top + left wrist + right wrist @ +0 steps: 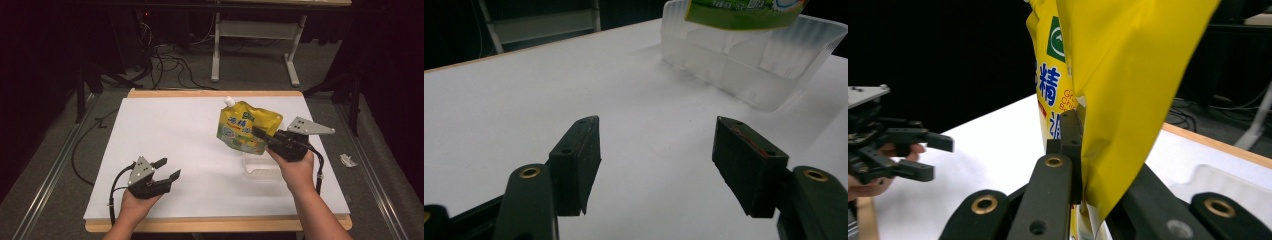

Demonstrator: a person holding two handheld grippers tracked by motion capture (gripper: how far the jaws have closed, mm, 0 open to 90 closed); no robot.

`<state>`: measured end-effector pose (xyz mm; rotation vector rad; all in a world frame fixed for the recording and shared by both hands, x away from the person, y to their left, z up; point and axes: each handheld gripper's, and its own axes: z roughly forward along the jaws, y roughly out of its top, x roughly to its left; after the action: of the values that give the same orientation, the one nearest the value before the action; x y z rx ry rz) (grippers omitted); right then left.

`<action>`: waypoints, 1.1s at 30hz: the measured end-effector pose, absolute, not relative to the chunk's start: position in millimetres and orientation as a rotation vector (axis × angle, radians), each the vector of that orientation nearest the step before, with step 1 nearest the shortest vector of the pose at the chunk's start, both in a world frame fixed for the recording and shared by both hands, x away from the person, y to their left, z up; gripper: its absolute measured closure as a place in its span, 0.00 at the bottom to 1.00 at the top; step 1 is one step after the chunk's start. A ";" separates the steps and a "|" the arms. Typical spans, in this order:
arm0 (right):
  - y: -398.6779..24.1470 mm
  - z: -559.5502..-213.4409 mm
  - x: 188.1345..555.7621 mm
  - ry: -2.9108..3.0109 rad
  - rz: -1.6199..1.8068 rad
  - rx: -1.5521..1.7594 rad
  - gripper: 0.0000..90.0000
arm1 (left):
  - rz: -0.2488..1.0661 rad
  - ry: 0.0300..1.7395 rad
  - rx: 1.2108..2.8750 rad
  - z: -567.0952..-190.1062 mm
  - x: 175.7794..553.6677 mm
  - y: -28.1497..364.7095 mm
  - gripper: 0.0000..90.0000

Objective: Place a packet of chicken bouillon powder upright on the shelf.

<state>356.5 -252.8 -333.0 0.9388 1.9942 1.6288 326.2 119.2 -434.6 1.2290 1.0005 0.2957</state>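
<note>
Yellow pouch (247, 128) | pinched between right gripper (261, 135) fingers (1068, 145) | above clear bin (260, 167)

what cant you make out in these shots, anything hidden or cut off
- Yellow pouch: its small print is too blurred to read in the high view; the top edge cuts off most of it in the left gripper view.
- Clear plastic bin: partly behind the pouch and the right gripper in the high view, so its contents are unclear.
- The right gripper's far jaw: hidden behind the pouch in the right gripper view.
</note>
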 end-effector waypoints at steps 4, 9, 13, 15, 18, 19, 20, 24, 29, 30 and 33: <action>-263.8 -332.3 361.5 1.983 1.603 0.958 1.00 | 0.292 0.994 1.235 -433.9 324.6 118.6 0.41; -277.1 -332.8 369.4 1.973 1.565 0.982 1.00 | 0.291 0.987 1.224 -431.9 322.7 118.4 0.41; -289.1 -335.3 375.6 1.956 1.534 1.007 1.00 | 0.291 0.990 1.225 -432.3 323.2 118.1 0.41; -295.0 -336.3 377.6 1.947 1.526 1.024 1.00 | 0.288 0.992 1.224 -432.4 323.3 117.8 0.41; -302.7 -337.2 380.3 1.935 1.530 1.035 1.00 | 0.287 0.990 1.226 -432.6 323.7 117.4 0.41; -304.4 -337.4 380.9 1.932 1.529 1.040 1.00 | 0.286 0.991 1.225 -432.6 323.7 117.1 0.41; -305.9 -337.6 381.6 1.930 1.526 1.043 1.00 | 0.285 0.991 1.227 -432.7 323.8 117.0 0.41; -310.3 -339.7 385.5 1.936 1.513 1.047 1.00 | 0.287 0.990 1.229 -433.3 323.2 115.8 0.41; -314.7 -344.0 391.6 1.949 1.503 1.055 1.00 | 0.289 0.991 1.227 -433.2 323.1 115.7 0.41; -315.4 -344.8 392.4 1.951 1.504 1.056 1.00 | 0.290 0.992 1.228 -433.4 323.3 115.8 0.41; -317.1 -346.5 394.6 1.955 1.498 1.057 1.00 | 0.292 0.994 1.227 -433.8 323.9 115.9 0.41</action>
<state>394.6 -317.1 -346.5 1.0571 1.9549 1.4985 323.9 115.9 -433.8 1.2275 0.9935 0.2920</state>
